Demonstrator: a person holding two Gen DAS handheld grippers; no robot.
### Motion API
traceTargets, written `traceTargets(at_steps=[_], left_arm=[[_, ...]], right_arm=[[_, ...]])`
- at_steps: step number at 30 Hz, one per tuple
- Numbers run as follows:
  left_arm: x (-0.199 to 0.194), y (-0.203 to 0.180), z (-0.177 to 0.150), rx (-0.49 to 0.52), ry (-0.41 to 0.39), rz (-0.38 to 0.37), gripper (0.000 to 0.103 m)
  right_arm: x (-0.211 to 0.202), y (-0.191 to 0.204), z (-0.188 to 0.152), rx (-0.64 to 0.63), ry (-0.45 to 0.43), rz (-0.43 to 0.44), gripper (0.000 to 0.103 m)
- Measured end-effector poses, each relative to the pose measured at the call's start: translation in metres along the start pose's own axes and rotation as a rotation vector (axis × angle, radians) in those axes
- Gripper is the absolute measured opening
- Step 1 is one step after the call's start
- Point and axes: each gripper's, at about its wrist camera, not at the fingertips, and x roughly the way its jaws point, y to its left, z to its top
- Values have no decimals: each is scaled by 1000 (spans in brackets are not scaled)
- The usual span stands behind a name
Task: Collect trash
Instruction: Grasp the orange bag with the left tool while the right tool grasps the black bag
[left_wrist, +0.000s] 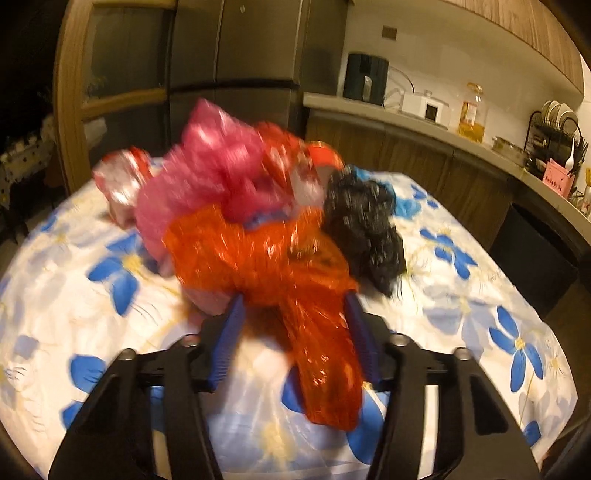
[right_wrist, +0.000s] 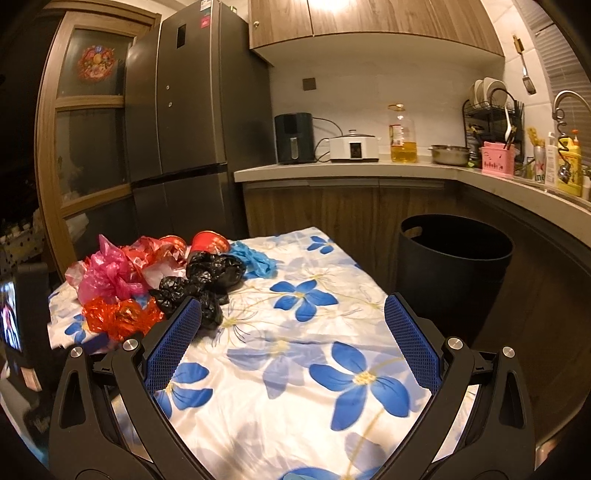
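Through the left wrist view we had the left gripper (left_wrist: 295, 314) half-closed astride the crinkled orange plastic bag (left_wrist: 266, 258) on the flower-printed tablecloth (left_wrist: 480, 332), pads apparently not yet pinching, while in the right view the right gripper (right_wrist: 291, 321) gaped empty near the black bin (right_wrist: 454, 266) beyond the table's far edge, ready to help.

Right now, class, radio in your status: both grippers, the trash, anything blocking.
Left gripper straddling orange wrapper, grip unconfirmed. Right gripper open, empty. Black bin beyond the table, path unobstructed.

Warm dim light, left-view motion blur
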Motion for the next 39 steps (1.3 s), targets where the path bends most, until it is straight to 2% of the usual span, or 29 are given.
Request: traceTargets(at_steps=[2,5,12,15,20,28,33,38,39], left_arm=[[4,-1,-2,8,14,-2,39],[3,2,-3,4,14,-16,9],[-29,4,-10,35,-95,-22,7],[-44,15,-10,1,-120,-32,7],[-64,29,-1,-34,-182,-9,6],[-64,39,8,-56,-207,29,7],[-60,44,13,-61,-205,37,7],[-59,44,15,-64,-208,38,6],[-59,45,15,-65,-208,37,6]], right_arm=[[7,3,0,1,12,13,98],[17,8,-2,-4,17,23,98],[39,16,-4,-3,41,59,93],[50,24,-6,-9,59,78,89],[75,46,-8,-6,102,158,88],[109,87,-7,-40,131,214,84],[131,102,-8,-59,191,224,65],[135,104,-11,-78,228,237,19],[133,104,-11,-83,226,241,15]])
